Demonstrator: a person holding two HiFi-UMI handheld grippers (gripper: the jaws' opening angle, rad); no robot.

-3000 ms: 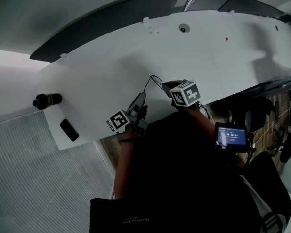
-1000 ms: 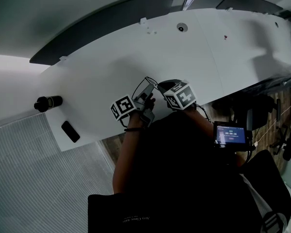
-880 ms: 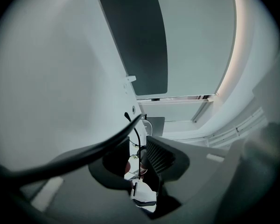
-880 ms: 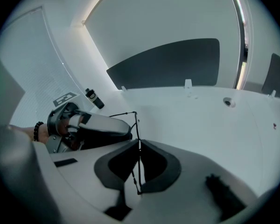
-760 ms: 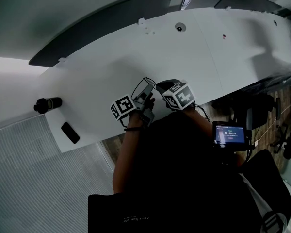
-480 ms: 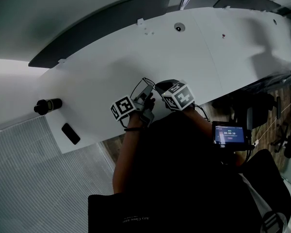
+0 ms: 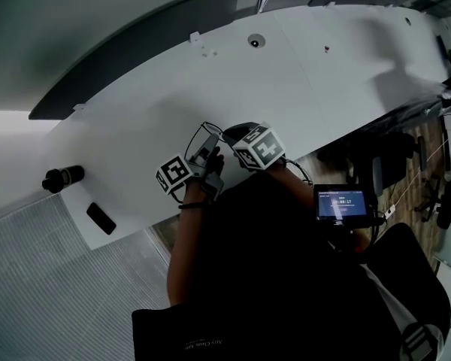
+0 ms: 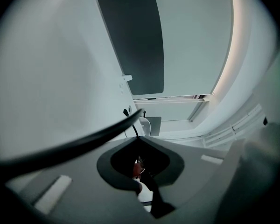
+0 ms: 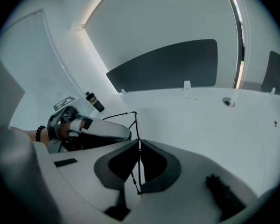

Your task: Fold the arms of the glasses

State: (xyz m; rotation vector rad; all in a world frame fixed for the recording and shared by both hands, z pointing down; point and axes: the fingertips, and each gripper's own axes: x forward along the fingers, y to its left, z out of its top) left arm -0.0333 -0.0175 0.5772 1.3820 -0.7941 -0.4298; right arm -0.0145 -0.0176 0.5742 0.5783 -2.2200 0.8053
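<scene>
The glasses (image 7: 204, 131), a thin dark wire frame, hang just above the white table (image 7: 301, 81) near its front edge, held between both grippers. My left gripper (image 7: 210, 151) points at them from the lower left. Its jaws are shut in the left gripper view (image 8: 139, 141), with a thin wire of the glasses' arm (image 8: 135, 130) running into them and a blurred dark arm (image 8: 74, 141) crossing close to the camera. My right gripper (image 7: 230, 135) is shut on the frame; in the right gripper view (image 9: 139, 146) the wire (image 9: 139, 162) runs straight through the closed jaws, with the left gripper's fingers (image 9: 102, 129) beside it.
A black cylinder (image 7: 62, 177) and a flat black device (image 7: 101, 218) lie at the table's left end. A round grommet (image 7: 255, 41) sits far back, with dark panels (image 7: 135, 51) behind the table. A small lit screen (image 7: 343, 200) is at the person's right side.
Three seconds ago the left gripper was lower and apart from the glasses; it has come up to them. Over the last second both grippers stay put, and only the head view has shifted.
</scene>
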